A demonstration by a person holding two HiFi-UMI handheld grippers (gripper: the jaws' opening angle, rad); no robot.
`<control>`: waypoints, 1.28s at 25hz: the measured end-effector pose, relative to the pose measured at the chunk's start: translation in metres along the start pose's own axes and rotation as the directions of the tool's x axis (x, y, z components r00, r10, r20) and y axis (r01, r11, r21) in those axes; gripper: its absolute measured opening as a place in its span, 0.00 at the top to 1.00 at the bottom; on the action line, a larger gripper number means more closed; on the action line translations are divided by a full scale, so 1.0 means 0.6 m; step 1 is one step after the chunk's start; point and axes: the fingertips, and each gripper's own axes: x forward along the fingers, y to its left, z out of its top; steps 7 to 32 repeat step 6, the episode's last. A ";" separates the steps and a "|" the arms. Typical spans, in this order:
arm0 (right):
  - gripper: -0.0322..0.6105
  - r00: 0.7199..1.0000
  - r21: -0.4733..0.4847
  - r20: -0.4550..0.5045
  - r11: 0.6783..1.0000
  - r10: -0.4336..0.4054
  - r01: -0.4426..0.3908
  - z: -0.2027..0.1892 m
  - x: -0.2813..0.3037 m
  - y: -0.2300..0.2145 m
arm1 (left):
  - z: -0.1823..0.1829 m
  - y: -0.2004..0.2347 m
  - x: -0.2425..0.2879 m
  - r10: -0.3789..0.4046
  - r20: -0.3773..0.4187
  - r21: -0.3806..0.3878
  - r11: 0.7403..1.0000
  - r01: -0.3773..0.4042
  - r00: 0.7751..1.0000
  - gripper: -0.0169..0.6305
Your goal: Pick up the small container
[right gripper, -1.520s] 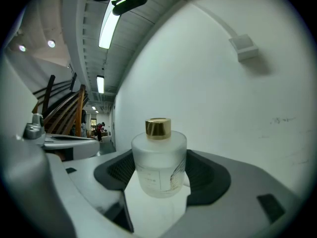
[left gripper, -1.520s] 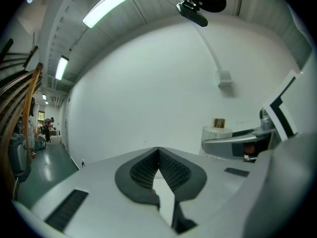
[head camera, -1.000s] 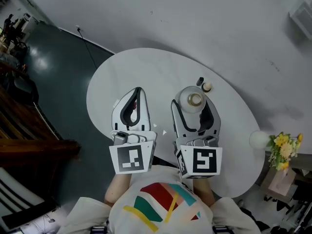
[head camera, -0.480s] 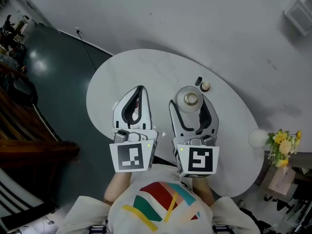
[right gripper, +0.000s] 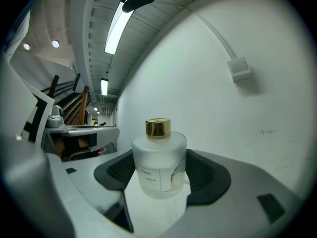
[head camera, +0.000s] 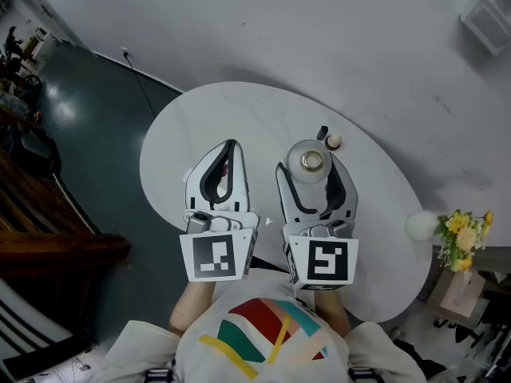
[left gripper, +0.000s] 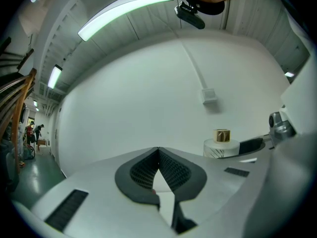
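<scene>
Frosted white container, gold cap

— What's in the right gripper?
— The small container: a frosted white bottle with a gold cap, standing upright between the jaws.
— Do the pads touch it?
— Yes, the black pads press against its left and right sides.

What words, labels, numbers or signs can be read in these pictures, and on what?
frosted bottle: its label carries small print, too blurred to read.
left gripper and right gripper: black-and-white marker squares only, no words.
Nothing else shows readable text.
</scene>
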 end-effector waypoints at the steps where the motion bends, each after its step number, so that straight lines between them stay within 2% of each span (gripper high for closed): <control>1: 0.44 1.000 -0.003 0.000 1.000 -0.003 0.003 0.000 0.000 -0.001 | 0.001 -0.002 0.001 -0.003 0.001 0.001 1.000 0.003 1.000 0.95; 32: 0.44 1.000 -0.017 0.001 1.000 -0.016 0.016 0.001 -0.003 -0.008 | 0.001 -0.008 0.004 -0.013 0.003 0.002 1.000 0.013 1.000 0.95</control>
